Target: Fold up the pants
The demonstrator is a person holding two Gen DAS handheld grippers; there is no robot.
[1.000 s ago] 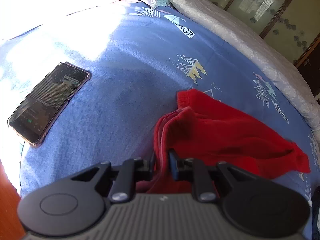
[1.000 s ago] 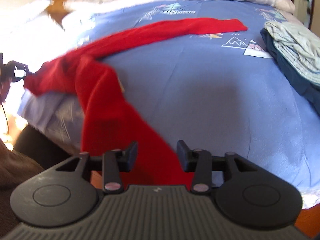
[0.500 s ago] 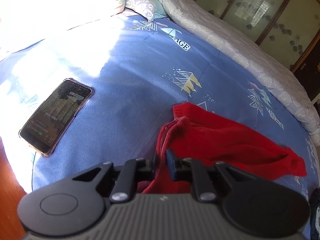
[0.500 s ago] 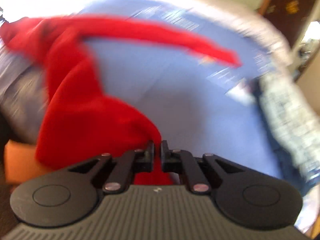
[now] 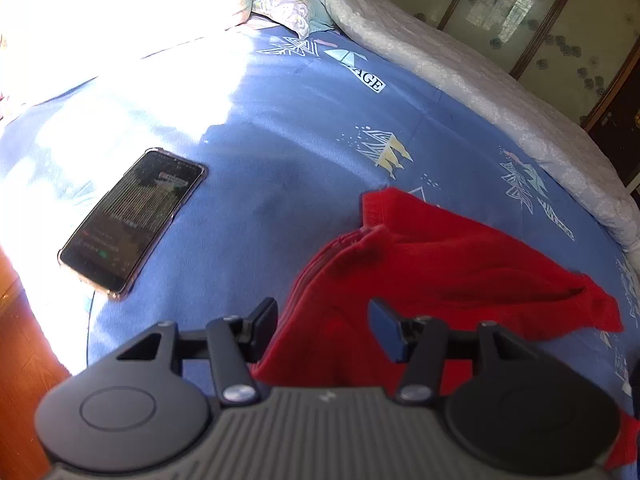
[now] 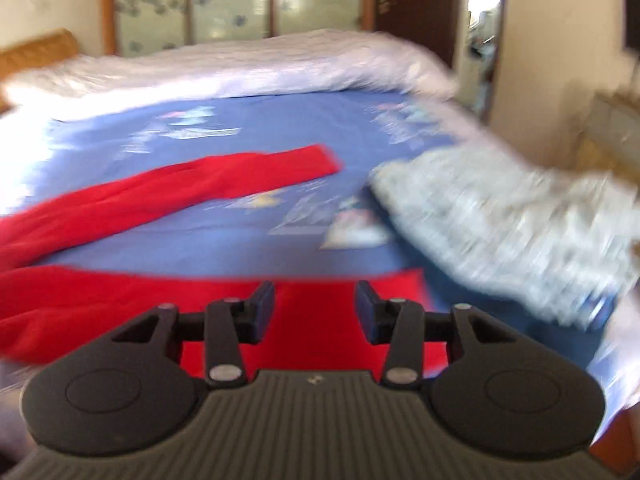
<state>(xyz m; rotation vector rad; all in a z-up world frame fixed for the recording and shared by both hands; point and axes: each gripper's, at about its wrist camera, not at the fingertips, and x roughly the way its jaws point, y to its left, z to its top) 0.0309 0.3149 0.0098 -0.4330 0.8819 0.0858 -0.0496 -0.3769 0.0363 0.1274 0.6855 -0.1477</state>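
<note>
Red pants (image 5: 440, 264) lie on a blue printed bedsheet (image 5: 280, 140). In the left wrist view the bunched waistband end lies in front of my left gripper (image 5: 324, 320), whose jaws stand open with red cloth between and below them. In the blurred right wrist view one leg (image 6: 200, 184) stretches across the sheet and the other leg (image 6: 344, 292) lies flat under my right gripper (image 6: 315, 306), which is open and holds nothing.
A phone (image 5: 132, 220) lies on the sheet to the left. A rolled white quilt (image 5: 480, 80) runs along the far side. A pile of folded clothes (image 6: 500, 220) sits on the right. Wooden floor (image 5: 20, 360) shows below the bed edge.
Both grippers have opened and let go of the pants. The right gripper carried its leg up onto the bed and laid it flat. The left gripper stayed near the waistband.
</note>
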